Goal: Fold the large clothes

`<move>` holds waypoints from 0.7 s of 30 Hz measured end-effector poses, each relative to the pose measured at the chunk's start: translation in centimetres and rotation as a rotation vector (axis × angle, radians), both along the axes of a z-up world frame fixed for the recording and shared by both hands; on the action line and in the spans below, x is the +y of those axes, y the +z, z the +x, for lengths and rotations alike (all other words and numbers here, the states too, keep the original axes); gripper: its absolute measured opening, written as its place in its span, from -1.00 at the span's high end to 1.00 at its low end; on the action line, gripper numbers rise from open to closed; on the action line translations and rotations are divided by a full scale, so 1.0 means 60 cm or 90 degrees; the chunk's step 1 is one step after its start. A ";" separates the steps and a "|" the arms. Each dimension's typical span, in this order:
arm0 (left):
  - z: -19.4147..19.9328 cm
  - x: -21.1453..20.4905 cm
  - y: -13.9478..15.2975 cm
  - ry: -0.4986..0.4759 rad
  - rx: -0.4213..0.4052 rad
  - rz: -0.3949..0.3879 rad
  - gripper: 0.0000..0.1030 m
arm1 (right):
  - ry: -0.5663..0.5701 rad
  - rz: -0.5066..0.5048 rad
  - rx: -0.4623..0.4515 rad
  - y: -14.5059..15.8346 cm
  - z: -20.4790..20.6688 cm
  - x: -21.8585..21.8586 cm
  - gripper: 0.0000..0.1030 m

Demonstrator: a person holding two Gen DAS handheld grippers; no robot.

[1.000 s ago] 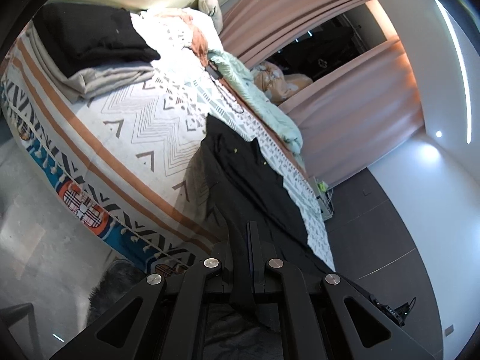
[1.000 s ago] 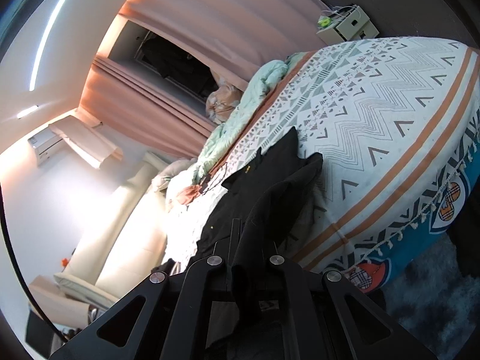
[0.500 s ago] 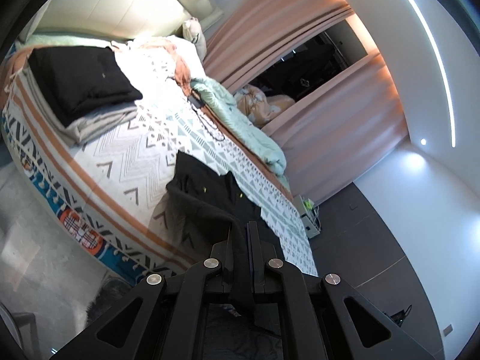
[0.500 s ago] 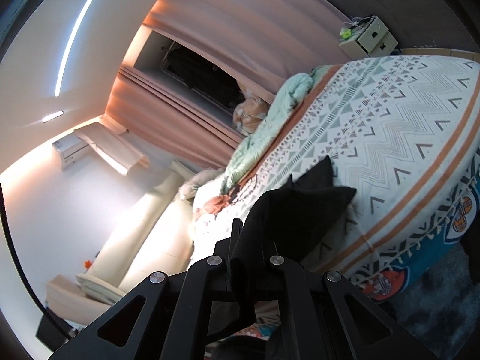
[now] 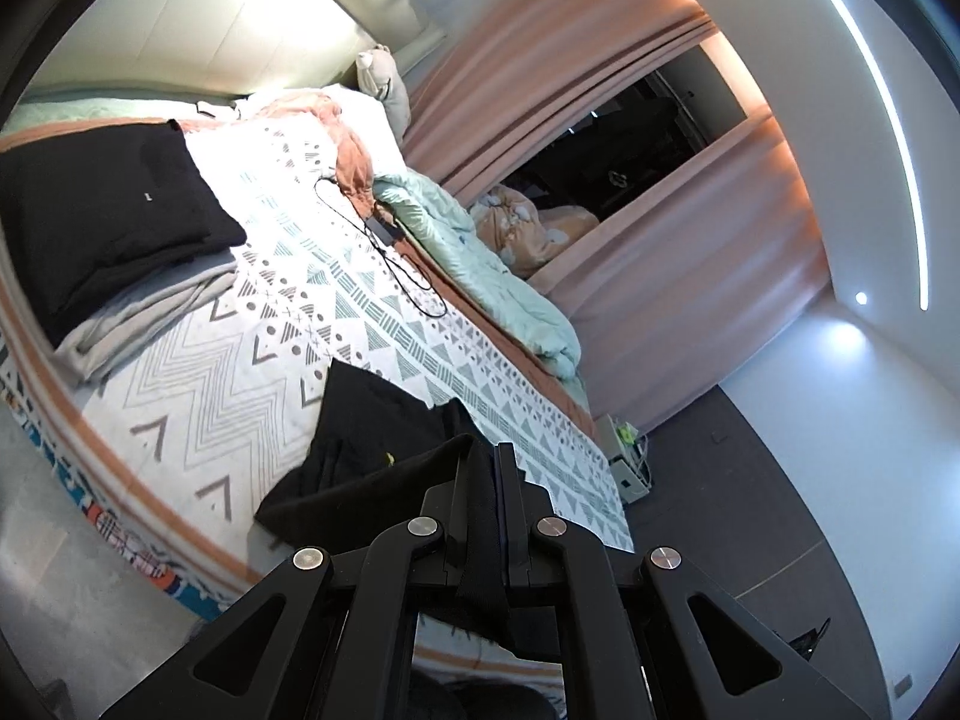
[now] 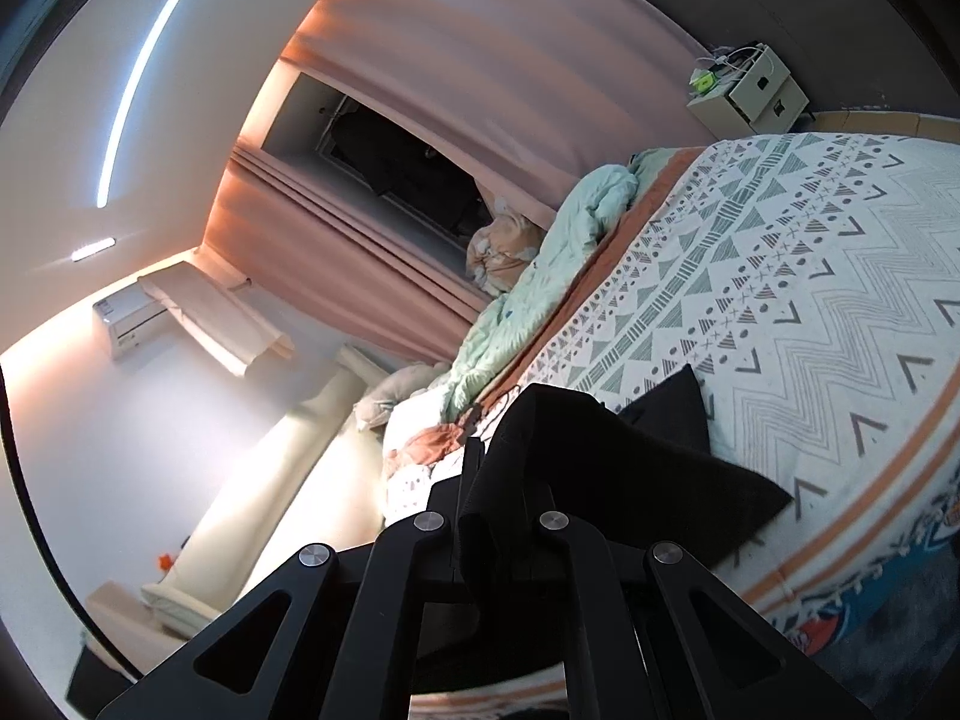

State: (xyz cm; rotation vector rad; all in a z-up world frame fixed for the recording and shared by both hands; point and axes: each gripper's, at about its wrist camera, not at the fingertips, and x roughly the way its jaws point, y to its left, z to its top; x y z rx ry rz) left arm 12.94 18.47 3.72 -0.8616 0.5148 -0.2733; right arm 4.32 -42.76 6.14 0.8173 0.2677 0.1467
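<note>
Left gripper point(image 5: 480, 468) is clamped on a fold of the black garment point(image 5: 372, 438), right gripper point(image 6: 498, 468) likewise pinches black fabric point(image 6: 630, 468) between its closed fingers; cannot tell from either view whether both hold the same piece. The garment hangs from both grips with its far end draped on the patterned bedspread point(image 5: 240, 360), near the bed's edge. A folded black item point(image 5: 102, 210) sits on a grey folded pile point(image 5: 138, 318) further up the bed, well apart from the held garment, with a mint duvet point(image 5: 480, 264) bunched along the far side by the pink curtains point(image 5: 690, 276).
</note>
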 end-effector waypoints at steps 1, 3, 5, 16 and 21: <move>0.020 0.000 0.002 0.002 0.006 0.001 0.92 | -0.001 0.000 0.003 0.001 0.021 -0.002 0.91; 0.057 0.000 0.003 0.005 0.015 0.003 0.92 | -0.006 -0.001 0.009 0.003 0.056 -0.006 0.91; 0.095 -0.001 0.005 0.006 0.022 0.008 0.92 | -0.012 -0.001 0.015 0.005 0.094 -0.013 0.91; 0.300 -0.027 -0.009 0.001 0.067 0.051 0.92 | -0.020 0.016 0.067 -0.017 0.275 -0.058 0.92; 0.379 -0.036 -0.051 -0.001 0.100 0.061 0.92 | -0.027 0.027 0.104 -0.061 0.345 -0.077 0.92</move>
